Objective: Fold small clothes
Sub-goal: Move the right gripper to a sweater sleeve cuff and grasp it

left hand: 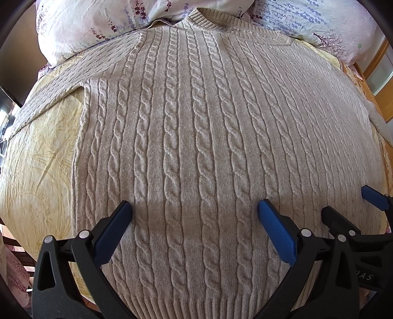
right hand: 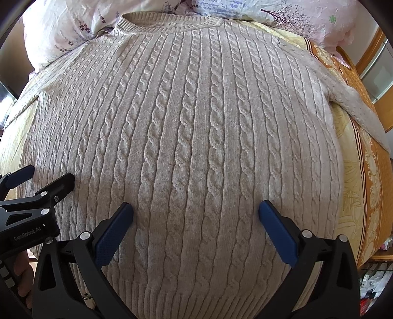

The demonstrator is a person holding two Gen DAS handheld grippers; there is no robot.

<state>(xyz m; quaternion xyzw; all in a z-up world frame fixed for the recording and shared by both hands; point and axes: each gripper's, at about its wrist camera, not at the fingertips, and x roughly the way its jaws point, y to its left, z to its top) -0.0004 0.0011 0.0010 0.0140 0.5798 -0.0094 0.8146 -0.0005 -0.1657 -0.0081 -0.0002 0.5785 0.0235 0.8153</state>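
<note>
A beige cable-knit sweater (left hand: 196,137) (right hand: 191,137) lies flat and spread out on a bed, collar far, ribbed hem near. Its left sleeve (left hand: 51,81) stretches out to the left; its right sleeve (right hand: 356,105) trails off the right bed edge. My left gripper (left hand: 195,208) hovers open over the lower left part of the sweater body, nothing between its blue pads. My right gripper (right hand: 196,208) is open too, over the lower right part, empty. Each gripper shows at the edge of the other's view: right gripper (left hand: 348,203), left gripper (right hand: 46,176).
The bed has a pale yellow patterned cover (left hand: 36,171) with an orange border (right hand: 375,176) at the right. Floral pillows (left hand: 81,27) (right hand: 307,17) lie behind the collar. A wooden frame (left hand: 378,63) stands at far right. A hand (right hand: 23,277) holds the left gripper.
</note>
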